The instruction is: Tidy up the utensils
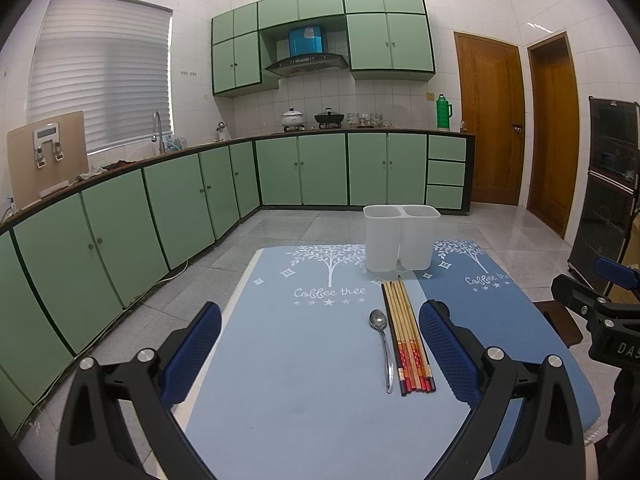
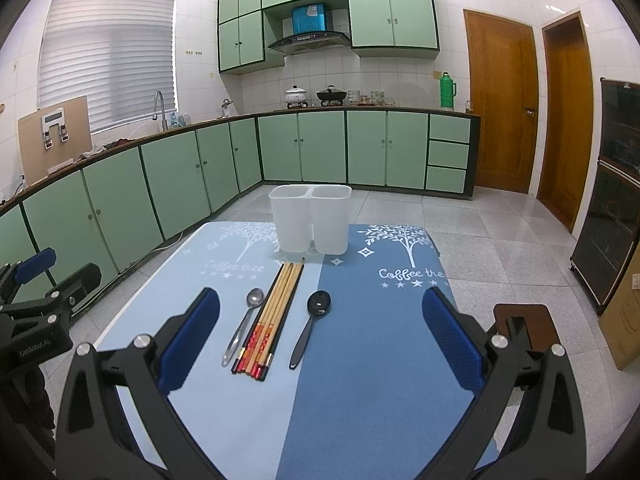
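On the table (image 2: 360, 400), a bundle of chopsticks (image 2: 272, 316) lies with its long axis running near to far, tips toward the white two-compartment holder (image 2: 310, 218) at the far edge. A metal spoon (image 2: 244, 326) lies left of it and a black spoon (image 2: 310, 326) right, bowls pointing far. The left tool (image 1: 320, 356) and right tool (image 2: 320, 344) are both spread wide, holding nothing.

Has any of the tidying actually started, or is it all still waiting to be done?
Nothing looks done yet. The white two-compartment plastic holder shows no utensils sticking out. Both grippers, left and right, are open and empty. Still lying on the blue mat: the silver metal spoon, the bundle of wooden chopsticks and the black spoon.
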`<action>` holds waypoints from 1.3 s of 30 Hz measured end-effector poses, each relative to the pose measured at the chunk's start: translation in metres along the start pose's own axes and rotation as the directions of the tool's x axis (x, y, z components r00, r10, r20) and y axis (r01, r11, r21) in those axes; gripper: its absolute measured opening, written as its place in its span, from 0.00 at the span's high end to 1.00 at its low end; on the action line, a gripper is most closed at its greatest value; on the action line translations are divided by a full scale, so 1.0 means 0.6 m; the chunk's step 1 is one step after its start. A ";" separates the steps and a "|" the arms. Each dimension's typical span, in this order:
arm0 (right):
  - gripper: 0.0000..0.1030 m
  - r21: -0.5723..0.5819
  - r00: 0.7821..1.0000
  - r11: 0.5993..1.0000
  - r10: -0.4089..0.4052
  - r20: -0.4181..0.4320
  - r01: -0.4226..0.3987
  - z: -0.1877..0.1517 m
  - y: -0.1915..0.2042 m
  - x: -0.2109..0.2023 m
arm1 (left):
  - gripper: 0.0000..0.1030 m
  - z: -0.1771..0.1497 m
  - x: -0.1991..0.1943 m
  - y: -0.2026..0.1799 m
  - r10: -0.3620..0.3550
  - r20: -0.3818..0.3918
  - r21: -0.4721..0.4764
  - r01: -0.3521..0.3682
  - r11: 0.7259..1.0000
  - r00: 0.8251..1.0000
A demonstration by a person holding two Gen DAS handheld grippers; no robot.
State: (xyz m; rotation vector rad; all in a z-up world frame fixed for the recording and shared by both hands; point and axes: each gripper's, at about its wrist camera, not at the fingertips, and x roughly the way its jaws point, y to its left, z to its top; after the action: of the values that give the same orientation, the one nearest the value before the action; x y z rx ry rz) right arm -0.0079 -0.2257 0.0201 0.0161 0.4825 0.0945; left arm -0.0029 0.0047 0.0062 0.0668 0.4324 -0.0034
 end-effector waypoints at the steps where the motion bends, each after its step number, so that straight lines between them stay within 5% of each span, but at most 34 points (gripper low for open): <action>1: 0.05 0.001 1.000 1.000 0.000 0.000 0.000 0.000 0.000 -0.001 | 0.06 0.000 0.000 0.001 -0.001 -0.001 0.001 0.001 1.000 1.000; 39: 0.05 0.007 1.000 1.000 -0.006 0.000 0.006 -0.003 -0.004 0.003 | 0.06 0.001 0.001 -0.003 0.001 -0.005 0.005 -0.001 1.000 1.000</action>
State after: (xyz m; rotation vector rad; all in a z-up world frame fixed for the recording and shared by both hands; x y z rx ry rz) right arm -0.0068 -0.2280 0.0175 0.0212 0.4830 0.0874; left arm -0.0022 0.0032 0.0062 0.0720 0.4377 -0.0031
